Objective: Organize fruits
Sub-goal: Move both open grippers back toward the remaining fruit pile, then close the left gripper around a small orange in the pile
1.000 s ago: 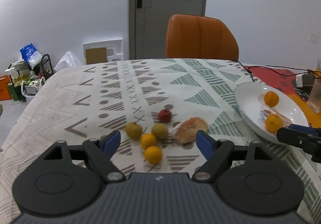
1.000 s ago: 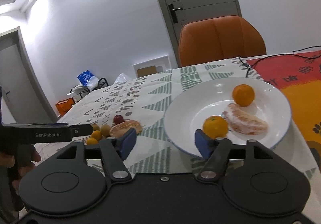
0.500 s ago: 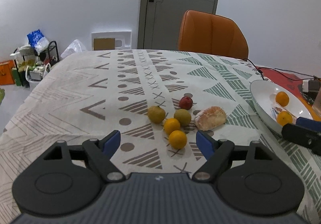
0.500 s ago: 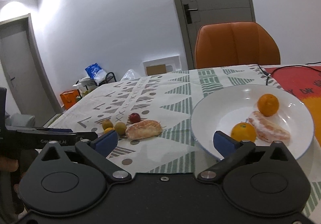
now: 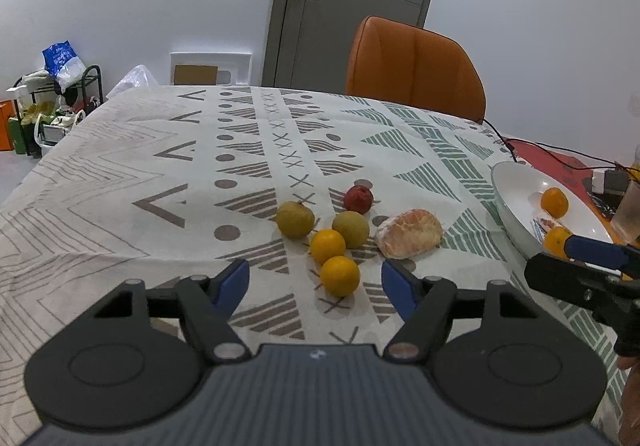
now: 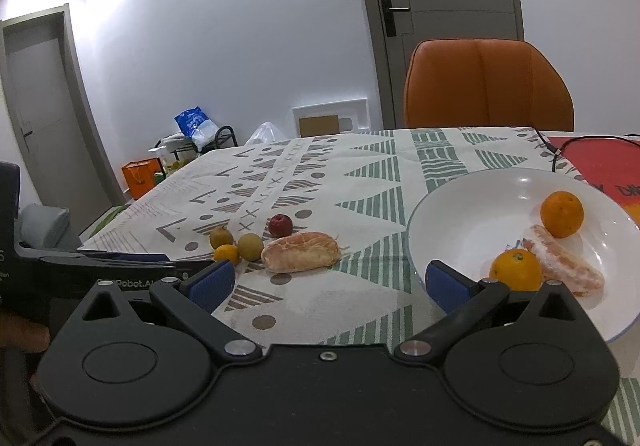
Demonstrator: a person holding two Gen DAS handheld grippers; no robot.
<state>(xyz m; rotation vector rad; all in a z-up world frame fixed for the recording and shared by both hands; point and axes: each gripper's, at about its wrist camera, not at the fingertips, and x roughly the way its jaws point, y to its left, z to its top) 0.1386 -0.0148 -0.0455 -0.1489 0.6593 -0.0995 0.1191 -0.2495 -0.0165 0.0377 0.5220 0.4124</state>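
Observation:
On the patterned tablecloth lies a cluster of fruit: two oranges (image 5: pixel 328 246) (image 5: pixel 340 275), two yellow-green fruits (image 5: pixel 295 219) (image 5: pixel 351 229), a small red fruit (image 5: pixel 358 199) and a peeled citrus piece (image 5: pixel 409 233). My left gripper (image 5: pixel 315 286) hovers just short of the nearest orange. Its jaws are closing, and the blue pads touch nothing. A white plate (image 6: pixel 440 198) holds two oranges (image 6: pixel 561 208) (image 6: pixel 516 270) and a peeled segment (image 6: pixel 568 266). My right gripper (image 6: pixel 330 286) stands wide open and bare beside the plate's left rim.
An orange chair (image 5: pixel 416 74) stands at the table's far side. A black cable (image 5: pixel 560 156) crosses a red mat at the right, near a glass (image 5: pixel 628 214). Bags and a rack (image 5: pixel 60 102) sit on the floor at the left.
The left gripper came nearer to the fruit cluster and its jaws narrowed. The right gripper's jaws widened and it shifted left, so the plate now sits further right in its view.

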